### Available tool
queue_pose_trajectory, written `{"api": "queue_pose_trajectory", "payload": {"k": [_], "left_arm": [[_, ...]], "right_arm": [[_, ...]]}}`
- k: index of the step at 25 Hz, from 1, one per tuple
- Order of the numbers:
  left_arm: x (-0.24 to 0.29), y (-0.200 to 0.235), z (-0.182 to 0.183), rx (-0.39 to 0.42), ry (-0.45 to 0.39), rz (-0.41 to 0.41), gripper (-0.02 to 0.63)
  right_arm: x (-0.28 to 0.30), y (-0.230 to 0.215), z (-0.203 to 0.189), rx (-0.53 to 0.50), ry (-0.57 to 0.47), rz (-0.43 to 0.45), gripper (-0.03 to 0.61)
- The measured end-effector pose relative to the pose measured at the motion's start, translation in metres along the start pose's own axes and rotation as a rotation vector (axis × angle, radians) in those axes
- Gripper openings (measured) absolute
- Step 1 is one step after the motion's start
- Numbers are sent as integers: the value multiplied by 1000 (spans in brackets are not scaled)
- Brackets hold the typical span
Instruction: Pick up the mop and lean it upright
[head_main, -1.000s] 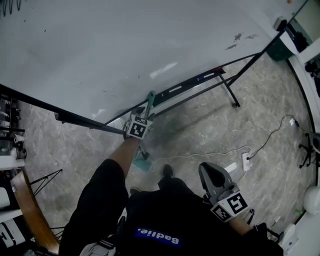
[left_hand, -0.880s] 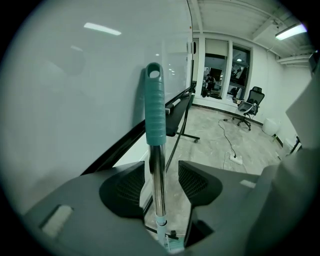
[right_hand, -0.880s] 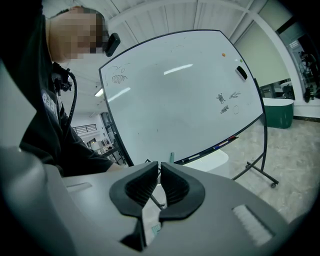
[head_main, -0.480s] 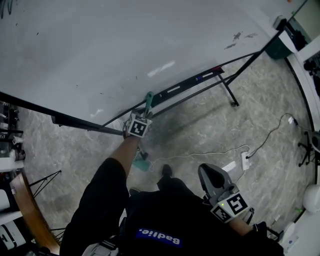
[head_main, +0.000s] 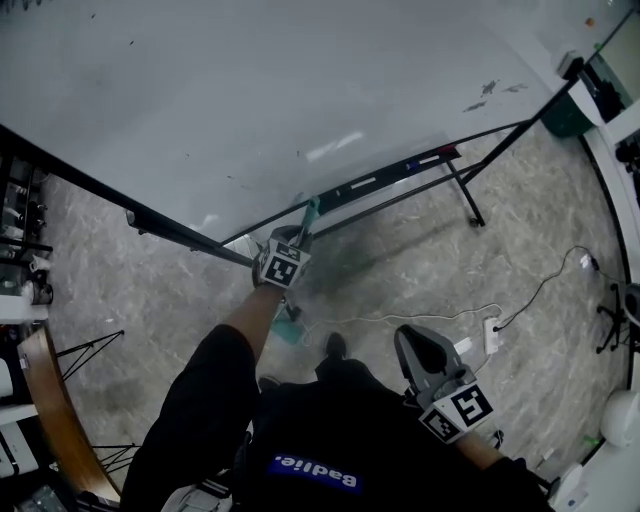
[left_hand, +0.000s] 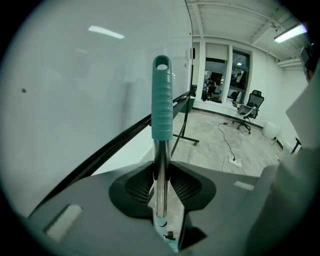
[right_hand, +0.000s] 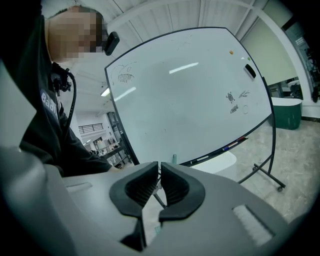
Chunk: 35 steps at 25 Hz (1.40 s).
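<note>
The task looks well advanced but not finished. The mop (left_hand: 162, 100) is already off the ground along its length and stands close to upright. Its mop head (head_main: 288, 332) rests on the grey marbled floor (head_main: 420, 260) just in front of the person's feet, and its handle rises toward the lower edge of the rolling whiteboard (head_main: 250, 100).

The left gripper (left_hand: 160, 182) has the handle: its jaws have just been closing, and their ribbed pads now sit against both sides of the metal shaft (left_hand: 160, 165), a little below the teal grip (left_hand: 162, 107). The right gripper (right_hand: 159, 182) hangs back near the person's body, well apart from the mop, with its jaws drawn almost together and nothing between them.

What appears to remain is settling the top of the handle against the whiteboard or its frame so that it stays put, then letting go. Whether the handle already touches the board cannot be told from these views; in the left gripper view it seems to stand just in front of it.

The mop itself is slim. It has a shiny, straight metal shaft and a ridged teal grip with a hanging loop at the very top. The small teal head is partly hidden behind the left arm in the head view.
</note>
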<state>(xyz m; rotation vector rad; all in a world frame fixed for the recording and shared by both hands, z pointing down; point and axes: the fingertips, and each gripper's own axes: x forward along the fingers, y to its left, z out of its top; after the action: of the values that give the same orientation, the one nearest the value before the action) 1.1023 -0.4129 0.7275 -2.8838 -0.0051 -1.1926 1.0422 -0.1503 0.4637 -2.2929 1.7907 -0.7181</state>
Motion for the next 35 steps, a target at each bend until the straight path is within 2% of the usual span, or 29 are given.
{"api": "queue_pose_trajectory", "payload": {"k": [10,19,25,35], "left_arm": [[-86,1,-33,-62,-99,66,117],[-172,19,-78,-172,-176,178,117],[-237,29,-124,-225,-227,261,117],[-336,40,-201,-345,-265,375,117]], "right_arm": [[36,53,4,-58,15,162,23],[72,116,5,-129,43,319,23],[89,173,-5,-168,64,420,23],[106,260,-23,-213,80,513,23]]}}
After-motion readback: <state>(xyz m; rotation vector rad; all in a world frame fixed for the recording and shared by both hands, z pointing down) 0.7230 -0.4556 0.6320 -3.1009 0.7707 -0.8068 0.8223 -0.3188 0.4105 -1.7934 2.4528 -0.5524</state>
